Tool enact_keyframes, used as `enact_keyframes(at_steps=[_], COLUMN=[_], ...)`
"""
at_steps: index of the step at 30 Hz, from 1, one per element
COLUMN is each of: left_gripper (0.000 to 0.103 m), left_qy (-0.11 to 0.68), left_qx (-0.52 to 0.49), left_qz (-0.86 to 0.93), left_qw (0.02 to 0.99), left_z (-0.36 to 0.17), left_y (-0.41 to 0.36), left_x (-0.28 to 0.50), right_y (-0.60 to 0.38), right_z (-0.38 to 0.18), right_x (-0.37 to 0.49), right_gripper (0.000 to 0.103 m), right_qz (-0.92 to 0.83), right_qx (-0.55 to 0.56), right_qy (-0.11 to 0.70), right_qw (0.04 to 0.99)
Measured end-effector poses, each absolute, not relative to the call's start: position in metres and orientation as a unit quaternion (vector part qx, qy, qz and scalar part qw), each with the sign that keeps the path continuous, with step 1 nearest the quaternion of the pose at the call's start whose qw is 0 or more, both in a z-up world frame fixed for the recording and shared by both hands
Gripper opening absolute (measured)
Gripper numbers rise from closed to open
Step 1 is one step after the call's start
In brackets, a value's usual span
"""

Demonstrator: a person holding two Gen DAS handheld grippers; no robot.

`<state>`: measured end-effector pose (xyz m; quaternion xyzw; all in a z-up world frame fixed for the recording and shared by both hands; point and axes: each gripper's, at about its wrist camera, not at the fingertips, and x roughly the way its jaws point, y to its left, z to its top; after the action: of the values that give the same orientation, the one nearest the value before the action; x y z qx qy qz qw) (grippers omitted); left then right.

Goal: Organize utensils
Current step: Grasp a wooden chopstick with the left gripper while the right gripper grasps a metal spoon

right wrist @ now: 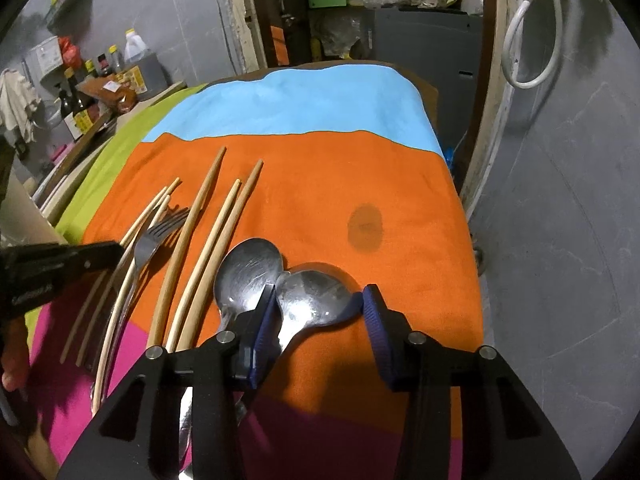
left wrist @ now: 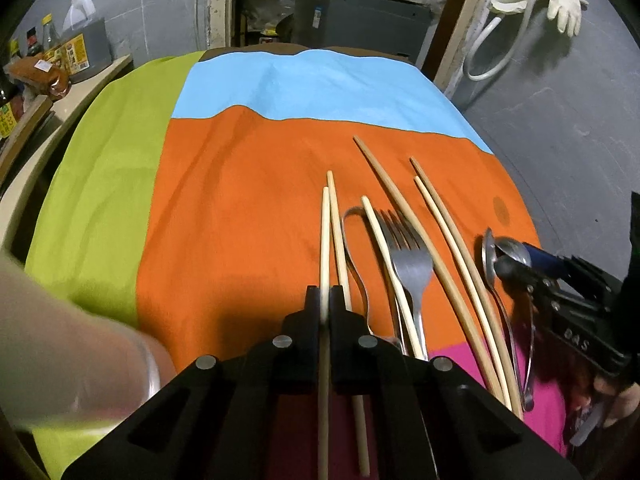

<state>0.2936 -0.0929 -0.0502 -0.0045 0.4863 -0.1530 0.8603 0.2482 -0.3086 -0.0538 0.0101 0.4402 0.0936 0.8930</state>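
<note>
My left gripper (left wrist: 325, 294) is shut on a pale chopstick (left wrist: 325, 240) that runs forward between its fingers, just above the orange cloth. A second chopstick (left wrist: 338, 232) lies beside it. A fork (left wrist: 410, 260) and several more chopsticks (left wrist: 436, 264) lie to the right. My right gripper (right wrist: 320, 296) is open around the bowl of a steel spoon (right wrist: 312, 296) that lies on the cloth; its blue-padded fingers (right wrist: 264, 312) stand on either side. Another spoon (right wrist: 248, 272) lies just left of it. The right gripper also shows in the left wrist view (left wrist: 516, 264).
The table is covered by a cloth of green (left wrist: 108, 184), blue (left wrist: 312, 84), orange (right wrist: 340, 184) and magenta patches. A dark stain (right wrist: 365, 226) marks the orange part. A glass rim (left wrist: 150, 364) is at the near left. Bottles (right wrist: 80, 108) stand on a counter at the left.
</note>
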Motion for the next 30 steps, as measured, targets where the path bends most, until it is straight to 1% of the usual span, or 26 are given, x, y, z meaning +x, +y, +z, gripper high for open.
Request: enact_keyframes(at_steps=[5,9,15,16,17,18,22,27,30], left_gripper=[0.002,0.002,0.002,0.002,0.002,0.002,0.002,0.002,0.002], left_qy=[0.474,0.452,0.418,0.415,0.412,0.409,0.407,0.406,0.388], left_qx=[-0.019,-0.027,-0.032,-0.031,-0.031,-0.030,-0.028,-0.035,-0.050], left_qz=[-0.155,-0.152,-0.155,-0.155,-0.156,-0.157,-0.157,-0.157,-0.161], left_qw=[0.866,0.878,0.895,0.896,0.897,0.898,0.899,0.900,0.906], left_z=[-0.045,-0.039,-0.029,-0.028,-0.027,-0.026,-0.025,-0.025,-0.020], left_y=[-0.086,-0.080,-0.080,-0.080,-0.081,-0.081,-0.080,-0.074,-0.068], left_x=[0.275,0.257,0.233,0.231,0.227,0.225,0.217,0.211,0.205], right_y=[-0.308,-0.308,-0.293,-0.290,-0.289,-0.287,-0.287,-0.286,-0.284], right_z=[-0.052,-0.048,-0.040,-0.039,-0.040,-0.042,-0.048,-0.045,-0.041], right_x=[0.243,0.232,0.210,0.209,0.208,0.209,0.212,0.204,0.196], right_gripper=[0.040,0.037,0.033,0.028,0.017,0.008,0.008,0.006,0.004], right_qz=[0.099,0.108,0.114,0.118,0.123,0.124,0.128,0.132,0.133], right_qx=[0.021,0.037,0.002,-0.001,0.000,-0.001,0.008,0.014,0.010], right_qy=[0.436,0.425,0.395,0.395,0.396,0.401,0.420,0.414,0.398], right_qw=[0.894,0.898,0.912,0.911,0.910,0.908,0.899,0.901,0.908])
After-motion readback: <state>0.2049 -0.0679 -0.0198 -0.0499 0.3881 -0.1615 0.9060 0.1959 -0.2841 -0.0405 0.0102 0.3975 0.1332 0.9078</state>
